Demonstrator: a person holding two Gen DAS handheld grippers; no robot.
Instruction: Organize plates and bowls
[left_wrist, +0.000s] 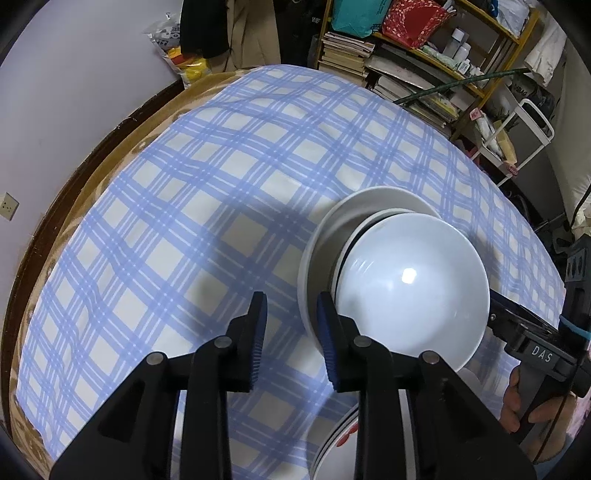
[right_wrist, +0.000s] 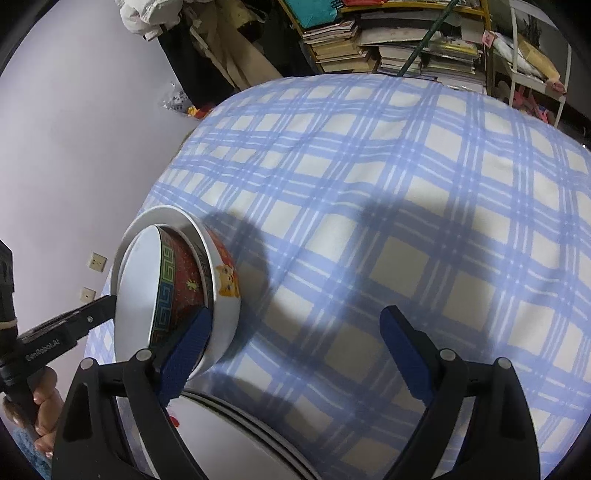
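**Desk:** While the nested bowls sit at two o'clock from your left hand-held gripper, why is nothing clamped?

**Spotter:** Because you appear to be bracing, not pinching. Your left hand-held gripper's fingers stand apart over bare check cloth, with only the right-side pad next to the stack's rim. I can't tell whether it touches.

**Desk:** And your other hand?

**Spotter:** Your right hand-held gripper is spread wide. Its left pad lies against the stack at ten o'clock, and the other finger hangs over open tabletop at two o'clock. It grips nothing either.

**Desk:** What makes up the stack?

**Spotter:** A plain white bowl sits innermost. Around it is a red bowl with a green key border, and outermost is a white bowl with an orange cat. They look tilted towards you, though the fisheye may exaggerate that.

**Desk:** So why hold it from both sides?

**Spotter:** My reading is that one finger on each flank stops three loose bowls from sliding apart while you shift or square them. Plates lie at six o'clock, just beneath both hand-held grippers, so the bowls probably go on or beside them.

**Desk:** Risk?

**Spotter:** Glazed ware against a single pad can skate. Keep your pressure even from both sides.
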